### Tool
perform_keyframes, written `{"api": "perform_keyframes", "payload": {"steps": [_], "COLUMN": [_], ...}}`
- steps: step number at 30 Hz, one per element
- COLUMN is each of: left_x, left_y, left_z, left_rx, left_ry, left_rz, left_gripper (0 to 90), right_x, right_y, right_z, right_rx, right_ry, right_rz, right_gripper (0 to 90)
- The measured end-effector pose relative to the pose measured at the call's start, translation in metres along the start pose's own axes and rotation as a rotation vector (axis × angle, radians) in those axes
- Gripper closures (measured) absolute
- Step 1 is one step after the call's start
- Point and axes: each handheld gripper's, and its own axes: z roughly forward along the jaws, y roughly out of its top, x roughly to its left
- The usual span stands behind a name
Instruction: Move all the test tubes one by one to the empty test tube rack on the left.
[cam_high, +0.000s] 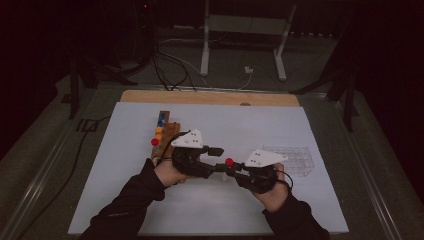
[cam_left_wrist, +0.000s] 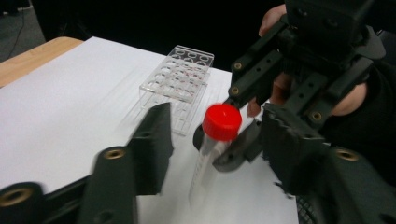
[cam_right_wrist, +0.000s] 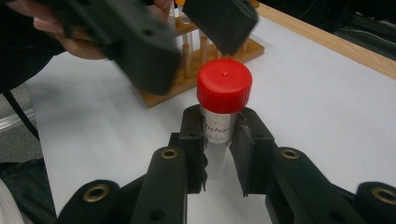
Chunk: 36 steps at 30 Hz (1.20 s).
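Red-capped tube (cam_right_wrist: 218, 116) stands upright above the middle of the desk (cam_high: 125, 150), pinched below its cap by the right gripper (cam_right_wrist: 217, 144). The left gripper (cam_left_wrist: 210, 144), jaws spread, flanks the cap from the left. This looks like a handover or uncapping step; next, the left jaws would need to press onto the cap. Wooden rack (cam_high: 165, 131) sits far left, clear rack (cam_high: 295, 160) right.

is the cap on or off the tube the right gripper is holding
On. The red cap sits squarely atop the tube, which the right gripper clamps between its fingers.
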Motion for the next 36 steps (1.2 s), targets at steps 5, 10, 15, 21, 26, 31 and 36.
{"api": "perform_keyframes", "payload": {"steps": [5,10,15,21,26,31,36], "left_x": [-0.001,-0.001,-0.002,0.001,0.004,0.008,0.014], "left_y": [0.003,0.004,0.005,0.008,0.012,0.017,0.021], "left_z": [0.005,0.007,0.009,0.006,-0.001,-0.012,-0.026], "left_rx": [0.007,0.017,0.030,0.025,0.026,0.022,0.014], "left_ry": [-0.001,0.004,0.018,0.016,0.029,0.053,0.084], "left_rz": [0.020,0.029,0.047,0.052,0.051,0.053,0.050], "left_gripper": [60.1,65.2,70.3,71.6,71.7,71.8,71.8], "right_x": [0.001,0.001,0.000,-0.002,-0.008,-0.014,-0.017], "right_y": [0.002,0.004,0.004,0.005,0.004,0.003,0.001], "right_z": [0.001,0.002,0.003,0.001,-0.003,-0.010,-0.014], "right_rx": [-0.004,-0.009,-0.007,-0.017,-0.053,-0.089,-0.114], "right_ry": [0.005,0.010,0.004,0.001,-0.017,-0.023,-0.031], "right_rz": [-0.004,-0.007,-0.002,0.016,0.050,0.064,0.094], "right_gripper": [74.4,74.4,74.4,68.2,44.0,29.8,20.0]}}
